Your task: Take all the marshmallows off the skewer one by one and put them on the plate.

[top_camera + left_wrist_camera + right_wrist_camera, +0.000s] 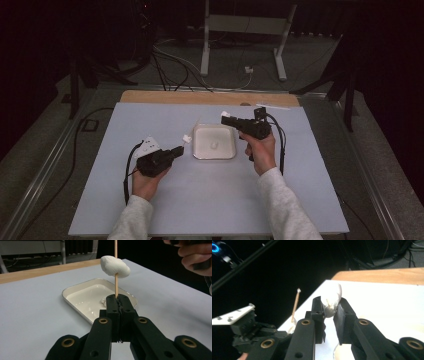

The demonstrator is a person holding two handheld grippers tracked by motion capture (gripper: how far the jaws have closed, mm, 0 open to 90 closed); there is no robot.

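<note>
Marshmallow (332,301) is waiting in my right tongs (329,306); left tongs (117,302) are gripping the skewer (116,282) upright, probably for threading.

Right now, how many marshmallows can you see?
3: one on the skewer in the left tool, one gripped by the right tool, one small piece in the tray.

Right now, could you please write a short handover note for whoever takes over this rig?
Left gripper: shut on the skewer, held upright, one marshmallow already threaded on it.
Right gripper: shut on a second marshmallow, raised above the table.
Tray: mid-table between the grippers, one small white piece lying in it.
Done: first marshmallow skewered.
Left, probably: bring the right gripper's marshmallow onto the skewer tip, then deal with the piece in the tray.
</note>
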